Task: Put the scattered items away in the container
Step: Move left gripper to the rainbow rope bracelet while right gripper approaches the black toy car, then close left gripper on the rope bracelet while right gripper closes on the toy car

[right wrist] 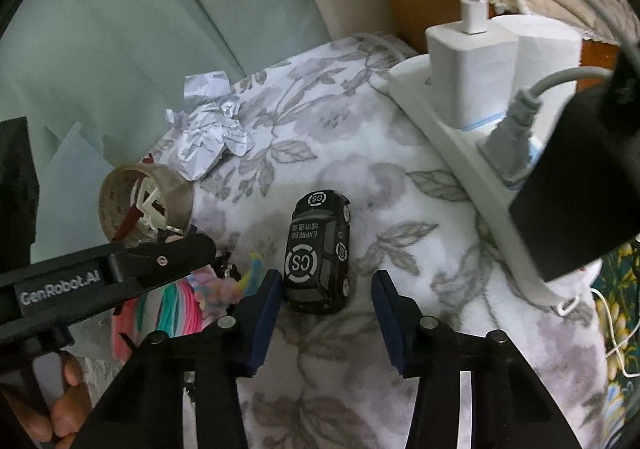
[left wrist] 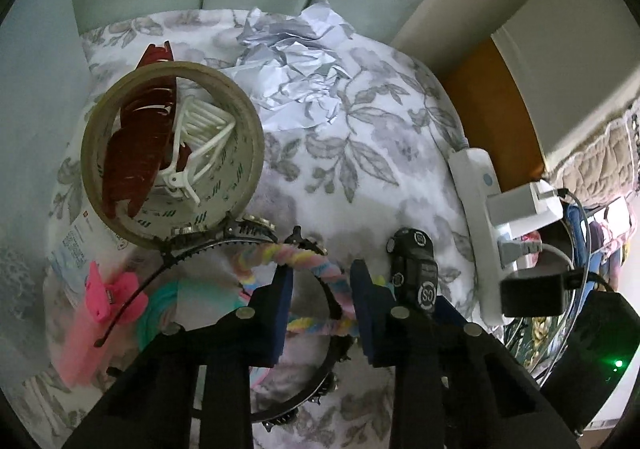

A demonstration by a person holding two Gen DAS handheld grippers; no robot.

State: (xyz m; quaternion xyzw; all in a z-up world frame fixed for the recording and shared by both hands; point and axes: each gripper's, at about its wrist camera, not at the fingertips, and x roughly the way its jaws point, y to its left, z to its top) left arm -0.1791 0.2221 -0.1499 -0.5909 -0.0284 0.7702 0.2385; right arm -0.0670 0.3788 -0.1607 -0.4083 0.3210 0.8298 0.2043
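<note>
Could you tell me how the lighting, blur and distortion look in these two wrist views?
Left wrist: dim, bluish light, strong fisheye bending; the tape roll sharp, the pink clip soft. Right wrist: same dimness; the toy car crisp, the black adapter blurred near the edge.

A white blanket (right wrist: 328,153) with grey flowers carries everything. On it lie crumpled paper (right wrist: 208,141) at upper left, a black toy car (right wrist: 318,249) at center, a tape roll (right wrist: 140,205) at left, and a white power strip (right wrist: 476,161) at right.

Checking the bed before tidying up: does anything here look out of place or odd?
The black toy car lies tipped on its side on the floral blanket, and a crumpled paper sits loose behind the tape roll.
</note>
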